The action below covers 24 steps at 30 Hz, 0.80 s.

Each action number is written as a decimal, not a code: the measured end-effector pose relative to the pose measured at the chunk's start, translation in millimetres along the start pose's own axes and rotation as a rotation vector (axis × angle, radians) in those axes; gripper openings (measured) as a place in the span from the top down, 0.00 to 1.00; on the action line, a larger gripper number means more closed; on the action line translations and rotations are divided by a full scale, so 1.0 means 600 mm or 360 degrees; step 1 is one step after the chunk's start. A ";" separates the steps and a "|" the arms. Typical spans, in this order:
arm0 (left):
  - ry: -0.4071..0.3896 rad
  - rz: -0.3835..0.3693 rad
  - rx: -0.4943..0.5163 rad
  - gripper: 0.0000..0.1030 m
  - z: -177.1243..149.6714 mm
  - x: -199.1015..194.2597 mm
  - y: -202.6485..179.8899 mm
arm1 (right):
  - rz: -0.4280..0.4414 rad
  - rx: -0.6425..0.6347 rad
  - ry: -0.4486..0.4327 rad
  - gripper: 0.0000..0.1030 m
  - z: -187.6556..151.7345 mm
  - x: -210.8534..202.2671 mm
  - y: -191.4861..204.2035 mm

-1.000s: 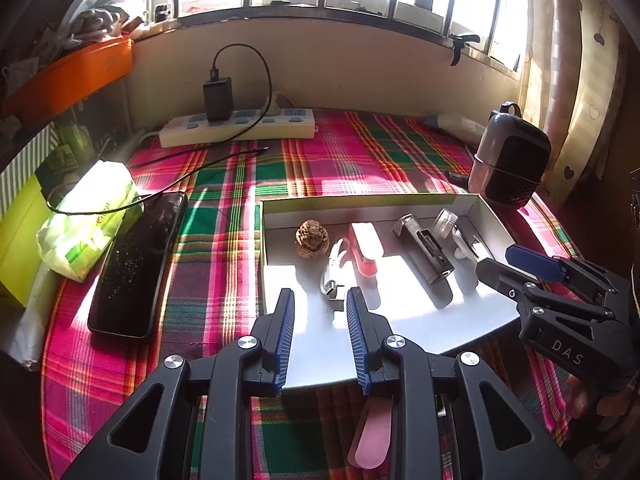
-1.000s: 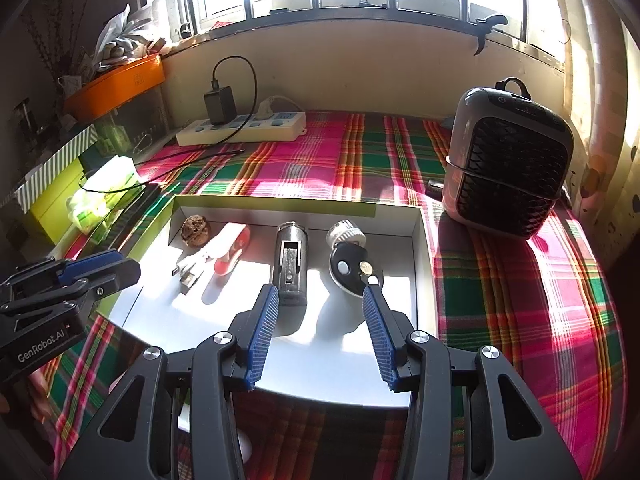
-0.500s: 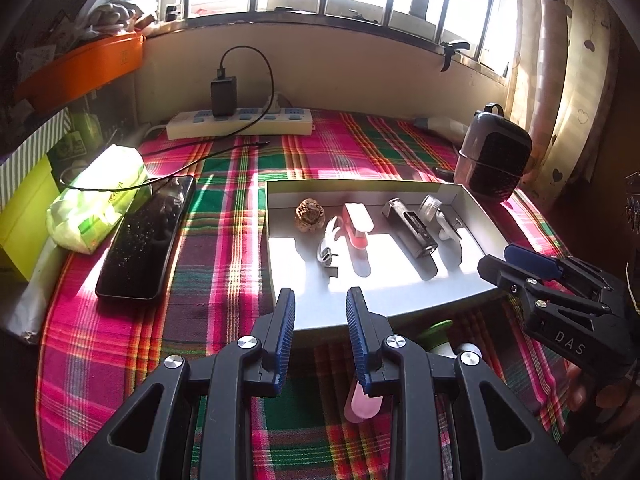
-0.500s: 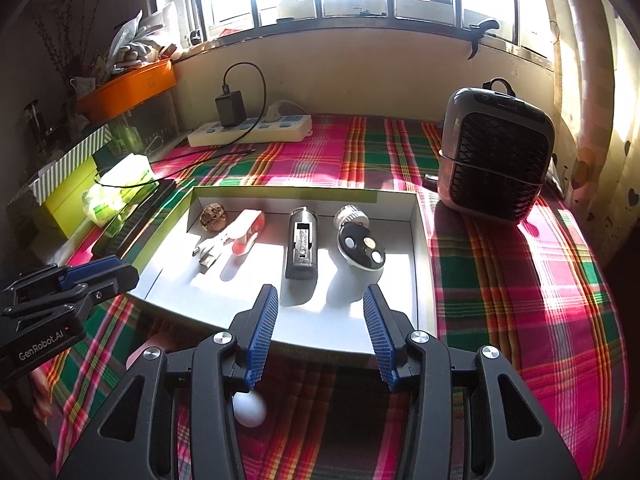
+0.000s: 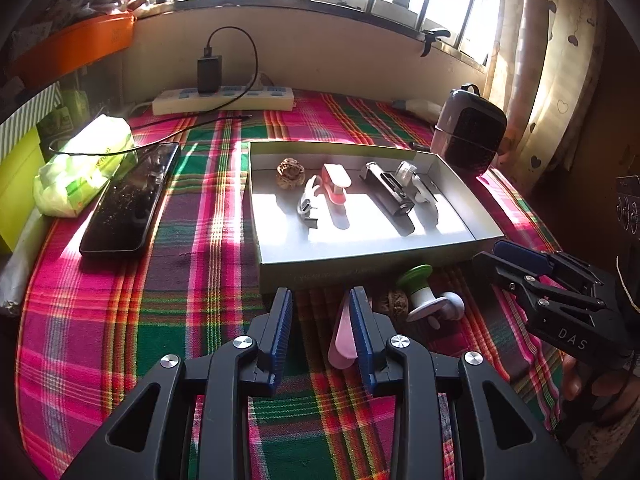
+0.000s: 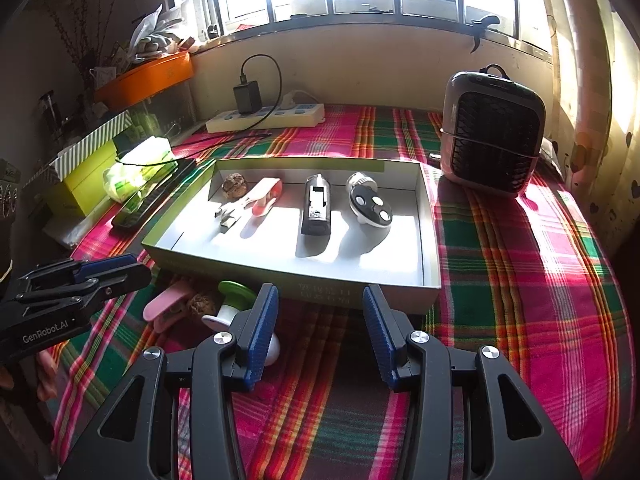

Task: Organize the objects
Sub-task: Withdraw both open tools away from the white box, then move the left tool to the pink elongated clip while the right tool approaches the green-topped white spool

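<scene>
A shallow grey tray (image 5: 360,268) (image 6: 360,296) on the plaid cloth holds a walnut (image 5: 290,172), a pink clip (image 5: 336,182), a white plug (image 5: 308,204), a black device (image 6: 316,208) and a round white gadget (image 6: 370,204). In front of the tray lie a second pink clip (image 5: 342,340) (image 6: 164,304), another walnut (image 5: 396,302) (image 6: 200,304) and a green-and-white spool (image 5: 420,292) (image 6: 234,292). My left gripper (image 5: 318,300) hovers just left of that clip, its jaws opening with nothing between them. My right gripper (image 6: 320,300) is open and empty before the tray's front wall.
A grey heater (image 6: 492,132) stands at the back right. A power strip (image 6: 268,118) with a charger lies under the window. Left of the tray are a black phone (image 5: 128,200), a tissue pack (image 5: 84,164) and a green box (image 6: 80,176).
Both grippers have drawn back from over the tray to the cloth in front of it, bringing the loose clip, walnut and spool into view. The left jaws stand wider.
</scene>
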State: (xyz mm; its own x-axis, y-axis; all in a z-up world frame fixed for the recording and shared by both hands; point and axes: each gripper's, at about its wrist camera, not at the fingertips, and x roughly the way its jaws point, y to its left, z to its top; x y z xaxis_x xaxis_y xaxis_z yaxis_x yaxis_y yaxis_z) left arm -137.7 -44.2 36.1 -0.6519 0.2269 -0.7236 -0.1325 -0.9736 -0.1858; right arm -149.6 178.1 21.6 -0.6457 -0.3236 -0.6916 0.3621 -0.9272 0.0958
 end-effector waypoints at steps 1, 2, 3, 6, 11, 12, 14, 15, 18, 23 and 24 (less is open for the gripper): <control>0.0008 -0.0004 0.0004 0.73 -0.003 0.001 -0.001 | 0.0004 -0.0002 0.0003 0.56 -0.002 0.000 0.001; 0.0015 -0.0010 0.0007 0.73 -0.005 0.003 -0.002 | 0.0008 -0.0005 0.0008 0.56 -0.005 -0.001 0.002; 0.0026 -0.0018 0.0009 0.72 -0.008 0.004 -0.004 | 0.0013 -0.0010 0.0013 0.56 -0.008 -0.001 0.004; 0.0047 -0.0036 0.0022 0.72 -0.016 0.007 -0.008 | 0.0035 -0.0015 0.0030 0.56 -0.016 0.000 0.008; 0.0067 -0.0052 0.0035 0.71 -0.022 0.011 -0.013 | 0.0104 -0.0036 0.0071 0.56 -0.028 0.008 0.019; 0.0072 -0.0056 0.0037 0.71 -0.022 0.012 -0.013 | 0.0111 -0.0044 0.0082 0.56 -0.030 0.010 0.022; 0.0080 -0.0054 0.0039 0.71 -0.022 0.015 -0.014 | 0.0121 -0.0056 0.0097 0.55 -0.032 0.014 0.027; 0.0081 -0.0058 0.0042 0.71 -0.022 0.016 -0.015 | 0.0130 -0.0062 0.0098 0.55 -0.032 0.014 0.029; 0.0090 -0.0062 0.0055 0.71 -0.021 0.020 -0.017 | 0.0154 -0.0090 0.0103 0.55 -0.033 0.015 0.035; 0.0122 -0.0045 0.0075 0.71 -0.022 0.032 -0.019 | 0.0160 -0.0119 0.0132 0.52 -0.037 0.023 0.044; 0.0124 -0.0040 0.0080 0.71 -0.022 0.034 -0.019 | 0.0160 -0.0123 0.0136 0.52 -0.037 0.025 0.045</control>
State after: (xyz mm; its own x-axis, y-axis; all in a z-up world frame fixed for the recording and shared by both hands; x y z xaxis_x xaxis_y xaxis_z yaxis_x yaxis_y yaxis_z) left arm -139.7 -27.8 14.6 -0.5879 0.2505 -0.7692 -0.1868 -0.9672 -0.1722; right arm -134.3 152.4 -2.0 -0.5455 -0.3937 -0.7399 0.4749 -0.8726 0.1142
